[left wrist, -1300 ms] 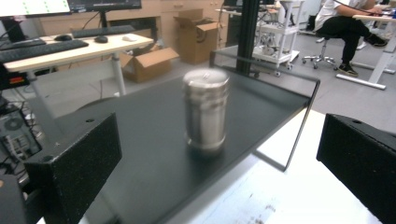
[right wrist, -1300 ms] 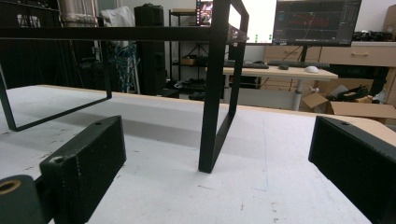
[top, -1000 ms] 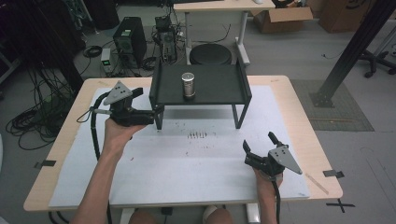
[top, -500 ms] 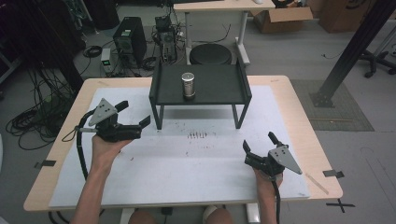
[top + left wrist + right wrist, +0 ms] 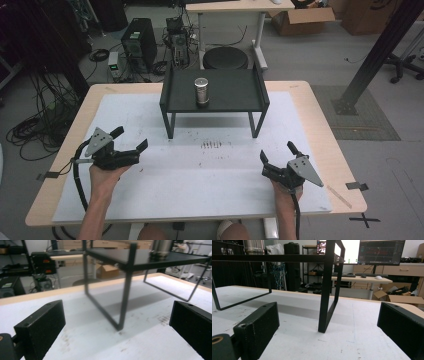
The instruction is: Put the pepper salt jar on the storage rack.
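Judging from how things lie, nothing is left in hand: the small silver metal cylinder (image 5: 201, 91) stands upright on the black raised metal shelf (image 5: 235, 102) at the far middle. Your left gripper (image 5: 129, 145) and right gripper (image 5: 277, 157) rest low on the white table mat (image 5: 210, 185), jaws spread, empty, with open room between them and the shelf legs.

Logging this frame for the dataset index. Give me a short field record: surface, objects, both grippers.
surface: table with white mat
rack: black stand at the far middle of the mat
can: metal can upright on the stand
left gripper: jaws open, empty, near left of the stand
right gripper: jaws open, empty, near right of the stand
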The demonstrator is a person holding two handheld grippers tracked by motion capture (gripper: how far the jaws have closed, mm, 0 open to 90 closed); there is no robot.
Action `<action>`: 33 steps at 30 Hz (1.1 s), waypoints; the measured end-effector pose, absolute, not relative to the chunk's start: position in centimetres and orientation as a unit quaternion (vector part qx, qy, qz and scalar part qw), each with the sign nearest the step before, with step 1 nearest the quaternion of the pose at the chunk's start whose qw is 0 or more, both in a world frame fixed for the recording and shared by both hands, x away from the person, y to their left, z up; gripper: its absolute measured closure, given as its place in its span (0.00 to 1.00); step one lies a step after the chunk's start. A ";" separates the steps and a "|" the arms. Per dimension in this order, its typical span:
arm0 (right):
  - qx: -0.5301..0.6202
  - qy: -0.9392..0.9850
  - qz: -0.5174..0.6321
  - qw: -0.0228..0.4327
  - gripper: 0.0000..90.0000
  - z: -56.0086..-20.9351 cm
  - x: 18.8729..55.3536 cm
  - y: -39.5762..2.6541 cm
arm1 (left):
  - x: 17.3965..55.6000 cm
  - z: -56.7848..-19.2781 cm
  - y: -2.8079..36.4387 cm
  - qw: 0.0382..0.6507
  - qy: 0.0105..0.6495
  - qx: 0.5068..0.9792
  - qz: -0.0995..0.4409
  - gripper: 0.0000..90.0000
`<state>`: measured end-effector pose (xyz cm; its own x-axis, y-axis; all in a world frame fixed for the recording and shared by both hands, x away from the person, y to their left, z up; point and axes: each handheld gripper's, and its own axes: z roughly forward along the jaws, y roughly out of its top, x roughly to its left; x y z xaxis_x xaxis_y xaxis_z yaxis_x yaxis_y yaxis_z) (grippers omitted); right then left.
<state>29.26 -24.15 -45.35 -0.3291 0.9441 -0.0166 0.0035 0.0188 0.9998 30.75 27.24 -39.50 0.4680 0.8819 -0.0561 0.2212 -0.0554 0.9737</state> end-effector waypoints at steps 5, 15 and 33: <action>0.407 0.583 0.570 0.413 0.04 -45.3 29.3 -24.1 | 30.2 -40.6 28.4 0.545 0.428 0.650 0.313 0.02; 0.406 0.582 0.570 0.413 0.04 -45.4 29.2 -24.1 | 28.9 -43.0 30.1 0.537 0.438 0.636 0.340 0.02; 0.407 0.583 0.569 0.413 0.04 -45.4 29.2 -24.1 | 27.0 -45.1 31.2 0.556 0.424 0.606 0.380 0.02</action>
